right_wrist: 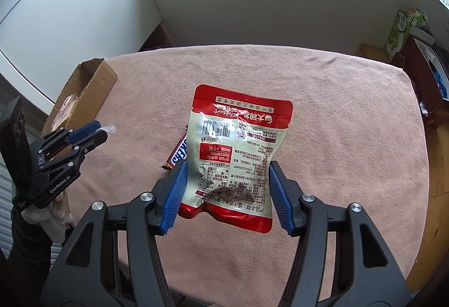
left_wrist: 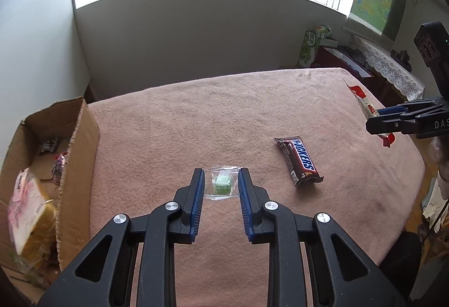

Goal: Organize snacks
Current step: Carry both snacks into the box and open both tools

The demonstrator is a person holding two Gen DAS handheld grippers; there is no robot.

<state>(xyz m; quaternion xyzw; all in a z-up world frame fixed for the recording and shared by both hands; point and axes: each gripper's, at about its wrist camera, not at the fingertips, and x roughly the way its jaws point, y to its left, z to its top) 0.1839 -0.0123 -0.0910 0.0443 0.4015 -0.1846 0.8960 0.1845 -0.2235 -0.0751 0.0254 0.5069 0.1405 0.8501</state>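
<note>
The right gripper [right_wrist: 226, 194] is clenched on the red pouch [right_wrist: 238, 149], lifted clear of the cloth [right_wrist: 336, 116], long axis running straight ahead, printed back up. The left gripper [left_wrist: 221, 185] brackets the small clear candy packet [left_wrist: 221, 182], seemingly pinching it. Snickers bar [left_wrist: 300, 161] lies ahead-right, pointing away. Carry each steadily to the cardboard box [left_wrist: 81, 144] at far left.

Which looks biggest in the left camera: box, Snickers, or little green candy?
1. box
2. Snickers
3. green candy
The box is partly cut off at the edge, yet plainly largest.
</note>
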